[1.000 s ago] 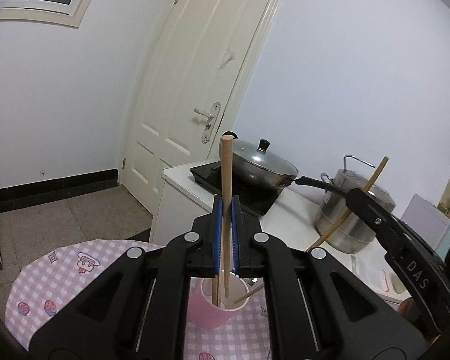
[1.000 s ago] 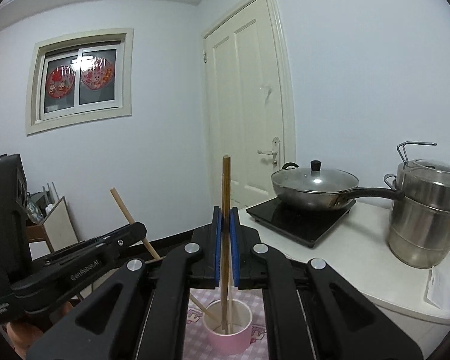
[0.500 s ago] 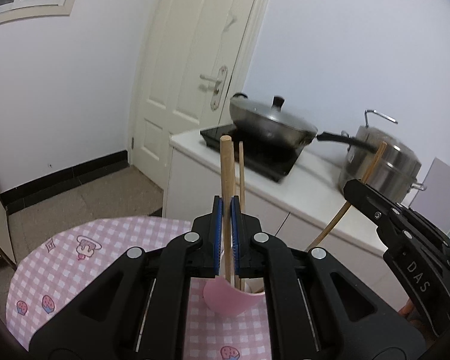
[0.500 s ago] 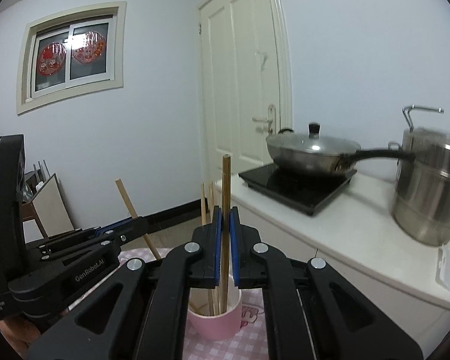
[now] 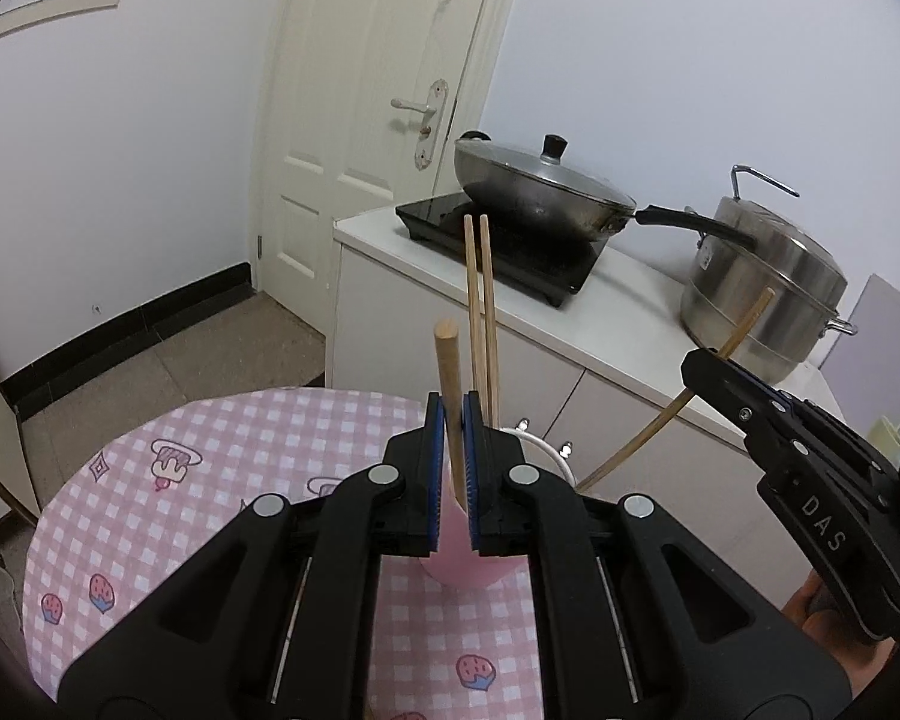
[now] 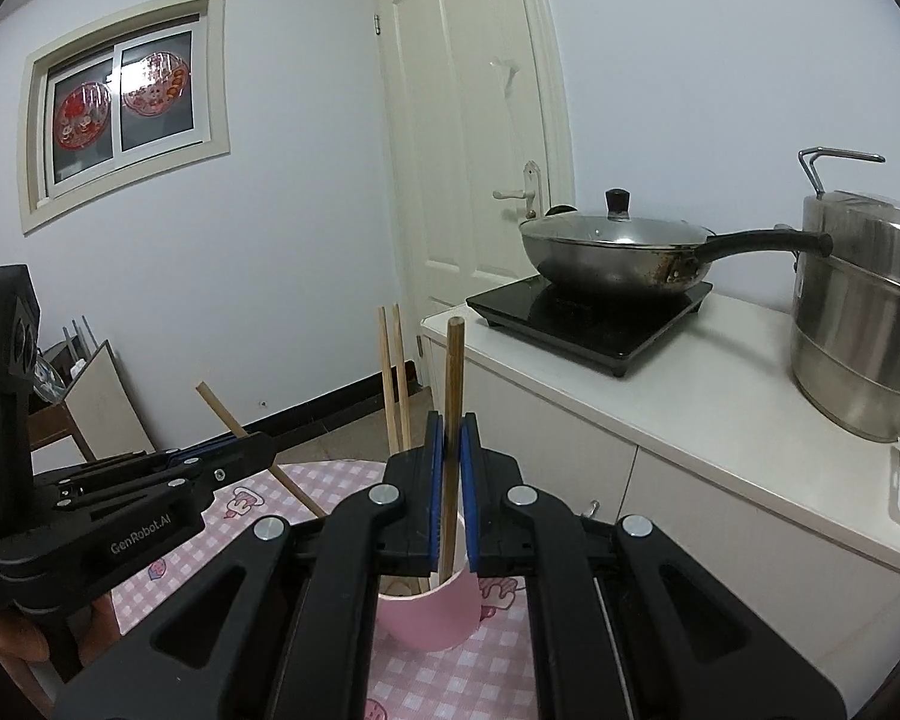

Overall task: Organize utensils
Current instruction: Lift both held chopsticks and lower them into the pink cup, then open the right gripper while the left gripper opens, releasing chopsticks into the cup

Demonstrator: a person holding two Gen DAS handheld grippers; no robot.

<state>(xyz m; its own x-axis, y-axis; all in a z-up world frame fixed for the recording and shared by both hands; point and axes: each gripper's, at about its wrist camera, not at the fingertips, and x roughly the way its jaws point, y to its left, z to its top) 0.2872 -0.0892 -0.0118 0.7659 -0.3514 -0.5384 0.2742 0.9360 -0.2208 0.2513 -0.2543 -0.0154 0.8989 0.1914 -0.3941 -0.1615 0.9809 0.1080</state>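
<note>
gripping a round wooden chopstick (image 5: 448, 372) between its blue pads, the left claw (image 5: 453, 468) held it upright, its lower end dipping into the pale pink plastic cup (image 6: 432, 612). the right claw (image 6: 450, 480) clamped a second brown wooden chopstick (image 6: 453, 396) above the same cup. two thin bamboo chopsticks (image 5: 480, 300) stood inside. the cup sat on the pink checked counter (image 5: 240, 450).

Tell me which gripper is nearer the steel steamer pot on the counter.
Right. The right gripper, holding a chopstick in the pink cup, is on the side toward the steel steamer pot; the left gripper is beyond it, farther away.
</note>
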